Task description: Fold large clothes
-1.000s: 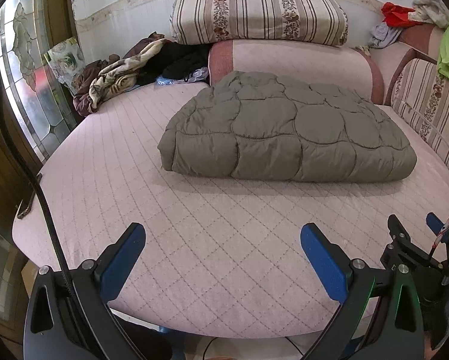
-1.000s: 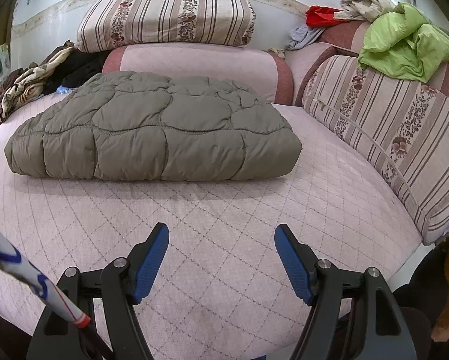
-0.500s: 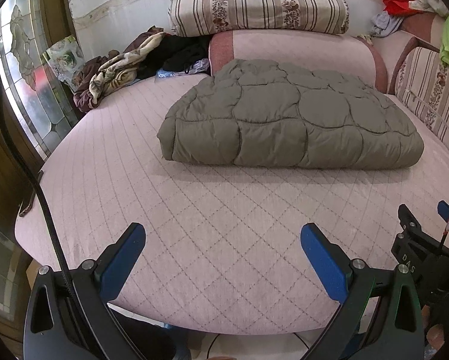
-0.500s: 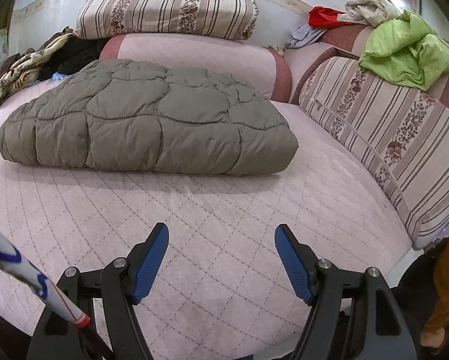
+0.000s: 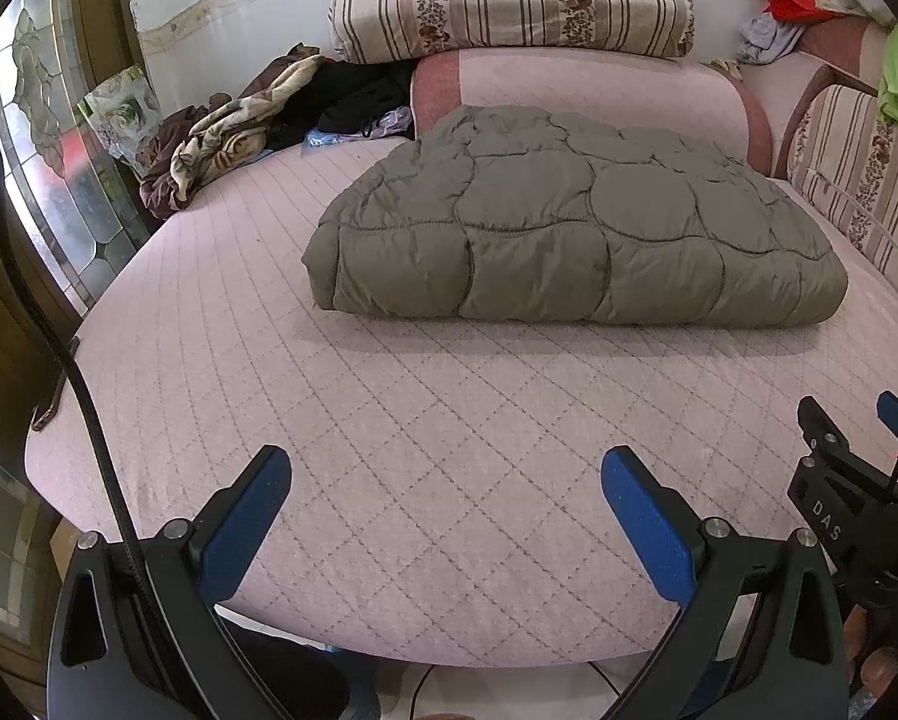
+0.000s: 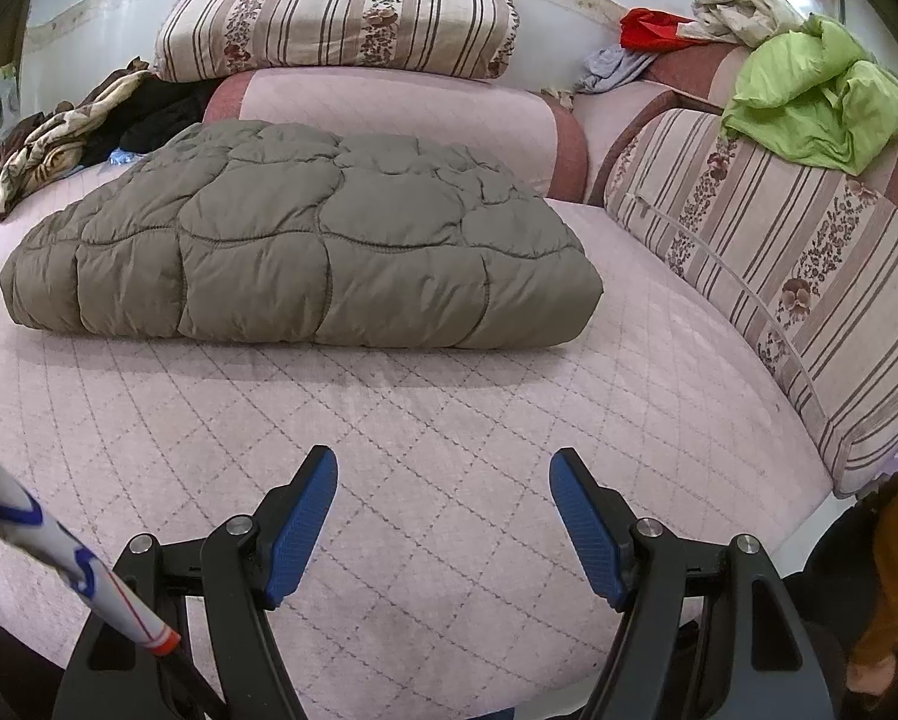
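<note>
Both claws, the left claw (image 5: 446, 516) and right claw (image 6: 443, 519), are held wide open and empty above the bed's (image 5: 389, 450) near edge, well short of the folded grey quilted coat (image 6: 305, 252) lying toward the far edge, whose near fold should be gripped evenly at both corners.

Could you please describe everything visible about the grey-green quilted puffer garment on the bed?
The grey-green quilted puffer garment looks like padded, slightly shiny fabric stitched into rounded puffy panels. It lies folded into a thick, roughly rectangular bundle, flat on the pink quilted bed cover, its far edge near the pink bolster. Nothing rests on it; neither gripper touches it.
</note>
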